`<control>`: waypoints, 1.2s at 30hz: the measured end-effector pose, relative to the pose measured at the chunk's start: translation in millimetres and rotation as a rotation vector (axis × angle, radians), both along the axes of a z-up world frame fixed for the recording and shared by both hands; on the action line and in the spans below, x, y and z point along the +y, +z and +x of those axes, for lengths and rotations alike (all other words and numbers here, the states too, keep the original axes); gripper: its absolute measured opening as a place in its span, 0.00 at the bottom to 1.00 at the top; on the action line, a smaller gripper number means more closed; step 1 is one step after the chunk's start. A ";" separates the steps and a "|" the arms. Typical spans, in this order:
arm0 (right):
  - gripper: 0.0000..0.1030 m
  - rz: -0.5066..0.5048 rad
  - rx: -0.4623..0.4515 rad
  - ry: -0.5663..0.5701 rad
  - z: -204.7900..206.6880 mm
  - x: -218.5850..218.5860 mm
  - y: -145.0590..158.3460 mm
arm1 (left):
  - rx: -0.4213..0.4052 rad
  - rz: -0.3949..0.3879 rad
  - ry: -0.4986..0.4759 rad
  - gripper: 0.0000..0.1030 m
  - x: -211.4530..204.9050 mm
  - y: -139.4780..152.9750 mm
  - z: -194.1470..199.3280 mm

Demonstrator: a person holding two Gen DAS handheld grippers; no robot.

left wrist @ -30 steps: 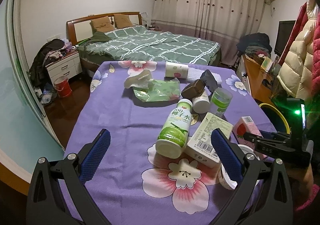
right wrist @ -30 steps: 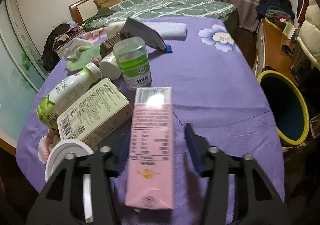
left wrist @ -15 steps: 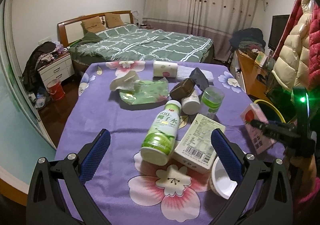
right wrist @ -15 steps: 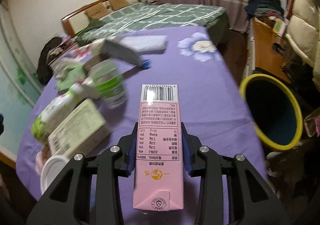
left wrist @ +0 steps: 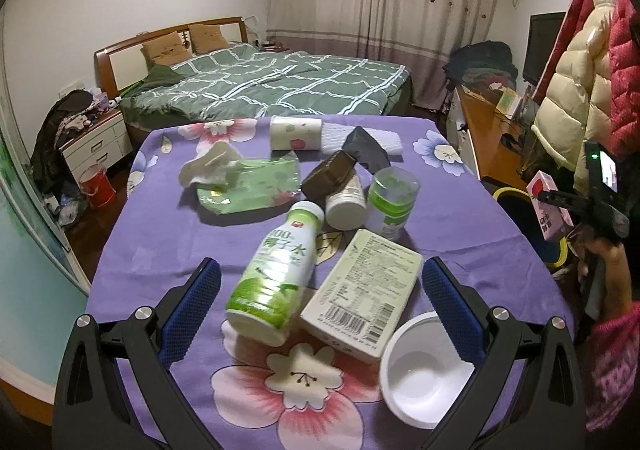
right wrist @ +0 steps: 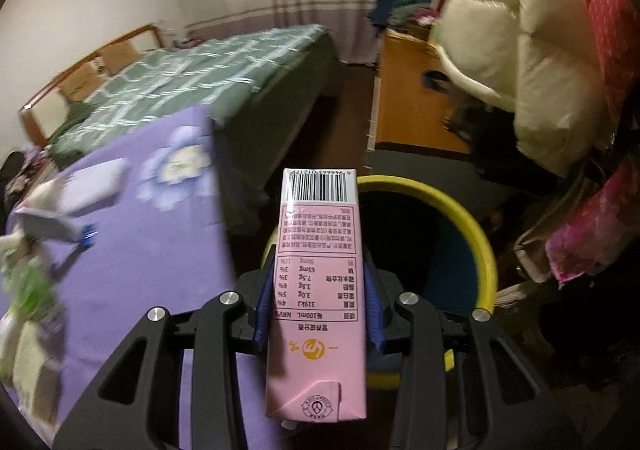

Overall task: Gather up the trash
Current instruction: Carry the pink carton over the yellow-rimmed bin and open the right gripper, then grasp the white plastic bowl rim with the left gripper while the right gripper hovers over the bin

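Observation:
My right gripper is shut on a pink milk carton and holds it in the air off the table's right edge, in front of a yellow-rimmed dark bin on the floor. The carton and bin also show at the right of the left wrist view. My left gripper is open above the purple flowered table. Between its fingers lie a green-and-white bottle and a pale green carton. A white bowl sits beside the right finger.
Further back on the table lie a green tissue pack, a green-lidded jar, a white cup, a brown box, a paper roll and a dark pouch. A bed, a wooden desk and hanging coats surround the table.
My right gripper closed on the pink carton, lifted it off the table and swung it right toward the bin. The left gripper stayed open and drifted slightly over the table.

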State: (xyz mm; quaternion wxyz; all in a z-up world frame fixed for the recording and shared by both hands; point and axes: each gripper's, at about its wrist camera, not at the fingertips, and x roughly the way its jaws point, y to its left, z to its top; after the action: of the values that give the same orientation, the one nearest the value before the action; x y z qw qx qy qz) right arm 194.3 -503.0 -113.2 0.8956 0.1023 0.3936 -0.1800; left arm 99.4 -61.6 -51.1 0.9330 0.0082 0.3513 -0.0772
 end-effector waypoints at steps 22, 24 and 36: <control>0.63 0.020 0.022 -0.060 -18.4 -23.5 -13.8 | 0.038 -0.005 -0.219 0.96 -42.9 -9.4 -33.7; 0.64 0.021 0.004 -0.045 -27.9 -14.1 -7.5 | 0.041 0.028 -0.251 0.96 -46.2 -14.7 -47.7; 0.65 0.046 -0.053 0.013 -52.5 12.0 12.5 | 0.135 0.046 -0.306 0.96 -58.3 -67.1 -68.2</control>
State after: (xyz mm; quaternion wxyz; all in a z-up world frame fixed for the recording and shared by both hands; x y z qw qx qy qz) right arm 141.8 -491.0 -100.7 0.9043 0.1250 0.3745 -0.1621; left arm 31.2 -120.0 -118.1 0.8842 0.0777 0.4095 -0.2107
